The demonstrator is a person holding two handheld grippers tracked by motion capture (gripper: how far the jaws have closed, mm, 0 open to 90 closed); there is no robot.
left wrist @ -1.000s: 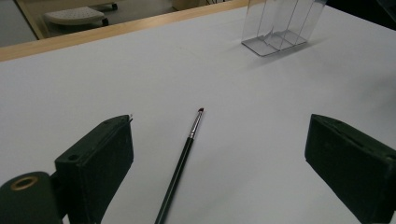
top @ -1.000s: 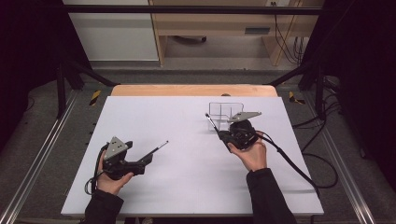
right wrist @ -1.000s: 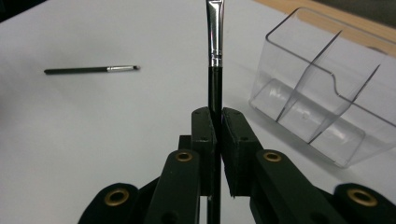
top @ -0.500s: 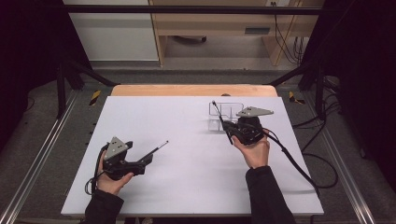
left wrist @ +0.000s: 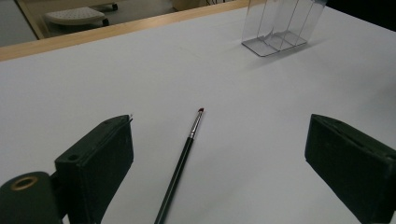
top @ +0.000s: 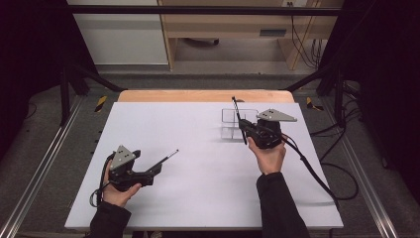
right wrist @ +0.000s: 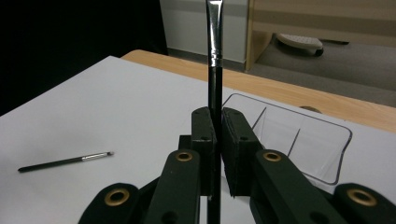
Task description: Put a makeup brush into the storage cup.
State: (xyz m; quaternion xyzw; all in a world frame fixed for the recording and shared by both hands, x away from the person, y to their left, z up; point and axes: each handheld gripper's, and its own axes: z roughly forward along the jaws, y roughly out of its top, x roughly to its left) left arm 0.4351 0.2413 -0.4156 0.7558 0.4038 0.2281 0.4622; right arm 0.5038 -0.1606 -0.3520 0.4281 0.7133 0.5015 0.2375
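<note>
On the white desk [top: 198, 198], the clear organizer [right wrist: 299, 140] waits just beyond your right gripper [right wrist: 217, 126], its jaws clamped on an upright brush [right wrist: 215, 70]. Next, likely lower it into a compartment. Your left gripper [left wrist: 219, 158] rests with jaws wide, straddling a second brush [left wrist: 184, 158] untouched.

The counter [top: 198, 198] is matt white with a pale wood edge; the organiser [right wrist: 299, 140] is clear glossy plastic; both brushes [right wrist: 212, 93] [left wrist: 182, 163] have shiny metal ferrules.
</note>
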